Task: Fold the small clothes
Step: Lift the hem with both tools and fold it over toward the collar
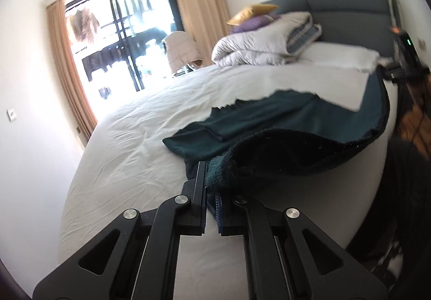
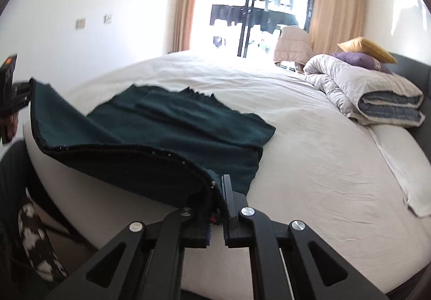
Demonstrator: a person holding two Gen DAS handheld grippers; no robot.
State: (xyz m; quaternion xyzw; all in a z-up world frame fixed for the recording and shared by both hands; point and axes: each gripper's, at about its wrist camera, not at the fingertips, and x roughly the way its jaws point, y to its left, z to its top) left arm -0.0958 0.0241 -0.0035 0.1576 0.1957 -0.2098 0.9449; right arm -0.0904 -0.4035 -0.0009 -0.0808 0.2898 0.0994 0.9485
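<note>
Both tools, left tool [image 1: 206,189] and right tool [image 2: 218,200], pinch the dark green knitted garment's [image 2: 172,122] near hem, lower centre; thin grips might slip, dropping it crooked onto the white-sheeted bed [image 2: 309,151].

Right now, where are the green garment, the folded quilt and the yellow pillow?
green garment [image 2: 172,122], right wrist view, flat middle part on the bed
folded quilt [image 2: 377,95], right wrist view, top fold
yellow pillow [image 1: 253,13], left wrist view, its face

One dark green garment [image 2: 172,122] lies on the one bed [image 2: 309,165], and two grippers are in view, the left gripper [image 1: 211,178] and the right gripper [image 2: 219,192]. At the headboard end sit one folded duvet [image 2: 363,92], two cushions, one yellow cushion [image 2: 366,48] and one purple cushion [image 2: 358,60], and two curtains flank the one window [image 2: 256,3].
</note>
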